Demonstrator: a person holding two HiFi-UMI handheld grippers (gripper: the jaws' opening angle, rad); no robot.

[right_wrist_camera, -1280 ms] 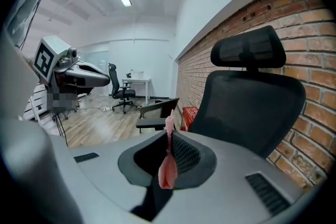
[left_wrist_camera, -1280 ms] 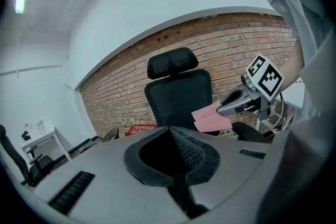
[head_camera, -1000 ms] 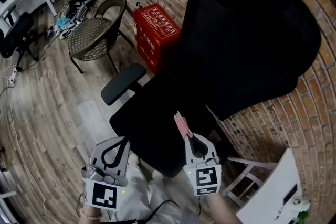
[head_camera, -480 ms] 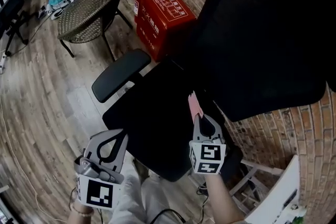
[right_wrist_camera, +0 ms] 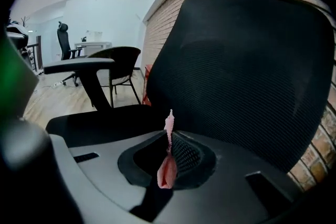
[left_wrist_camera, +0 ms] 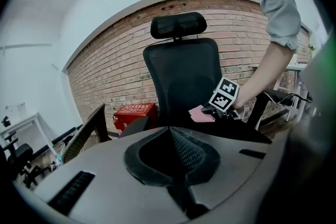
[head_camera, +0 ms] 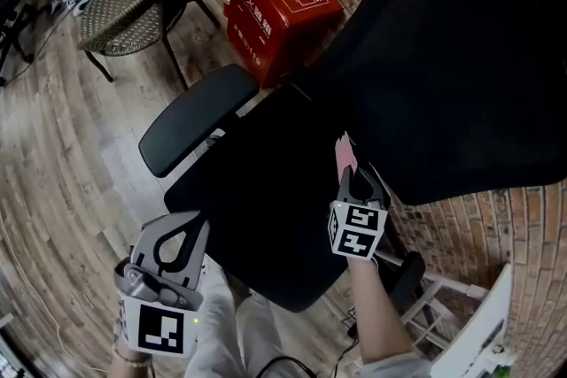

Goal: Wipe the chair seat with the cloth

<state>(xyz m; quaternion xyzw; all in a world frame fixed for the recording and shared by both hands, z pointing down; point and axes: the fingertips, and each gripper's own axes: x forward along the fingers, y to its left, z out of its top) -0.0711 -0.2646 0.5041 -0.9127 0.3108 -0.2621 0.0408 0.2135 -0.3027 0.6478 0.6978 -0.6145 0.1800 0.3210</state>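
Cloth (head_camera: 345, 157): pink, thin, pinched into an upright strip, over the seat (head_camera: 266, 199).
My right gripper (head_camera: 353, 179): clamped on the cloth.
My left gripper (head_camera: 188, 226): jaws together, empty.

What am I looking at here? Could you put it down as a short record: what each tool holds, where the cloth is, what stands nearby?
right gripper: jaws shut on the pink cloth
left gripper: jaws shut, nothing between them, off the seat's front corner
cloth position: over the rear of the black seat, near the backrest; contact cannot be told
nearby: armrest, red box, wicker chair
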